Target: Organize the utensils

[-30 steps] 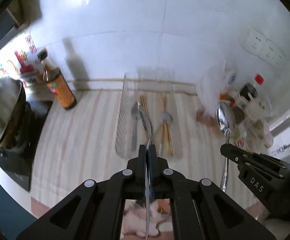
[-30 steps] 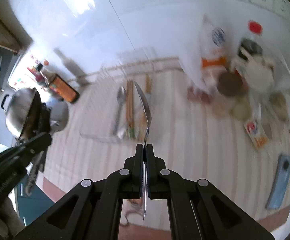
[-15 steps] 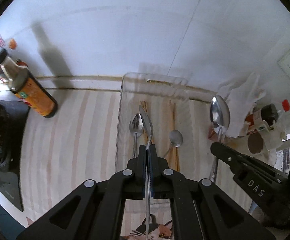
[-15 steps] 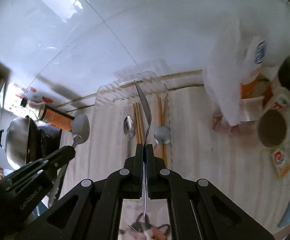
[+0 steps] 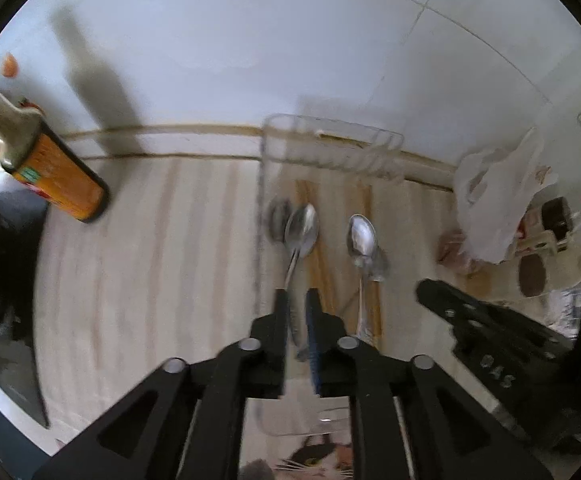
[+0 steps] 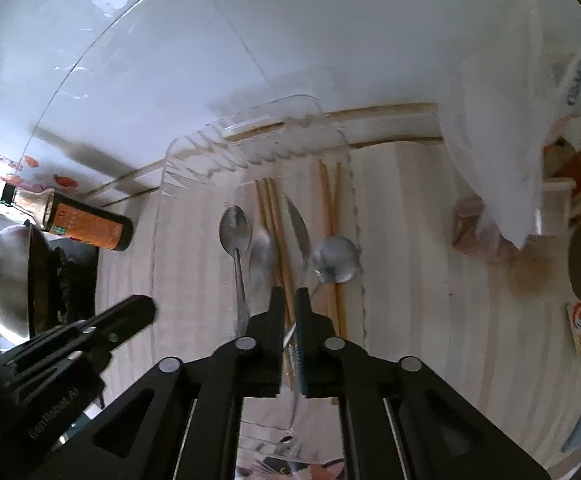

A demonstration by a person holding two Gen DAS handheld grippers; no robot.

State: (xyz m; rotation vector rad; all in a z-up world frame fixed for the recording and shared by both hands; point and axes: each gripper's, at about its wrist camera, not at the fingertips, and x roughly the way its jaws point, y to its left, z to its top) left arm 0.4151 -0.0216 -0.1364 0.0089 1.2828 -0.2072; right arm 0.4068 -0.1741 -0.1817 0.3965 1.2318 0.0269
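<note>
White tiled wall (image 5: 250, 40) fills the upper half of both views; striped countertop (image 5: 150, 260) spans the lower half. Clear plastic utensil tray (image 6: 250, 136) sits at frame centre, its far end against the wall base, holding chopsticks and spoons lengthwise. Steel pot (image 6: 10, 272) on a dark burner at the left edge of the right wrist view. White plastic bag (image 5: 498, 192) at the right of the left wrist view, jars and cups blurred beyond it. Sauce bottle (image 5: 46, 164) with orange label stands at the left, tilted by the lens. Left gripper (image 5: 296, 298) at lower centre of its view, fingers slightly apart; a spoon (image 5: 301, 226) shows just ahead of the tips, its handle running down into the gap, bowl over the tray's left section beside another blurred spoon (image 5: 277, 216). Whether the fingers touch the handle: cannot tell. Right gripper (image 6: 289, 296) at lower centre of its view, fingers likewise a little apart, a spoon seen edge-on (image 6: 298, 228) just ahead of the tips above the tray's middle; contact unclear. Chopsticks (image 6: 268, 208) lie under it, a second pair (image 6: 330, 200) to the right. Round-bowled spoon (image 6: 336, 258) rests at the tray's right side.
</note>
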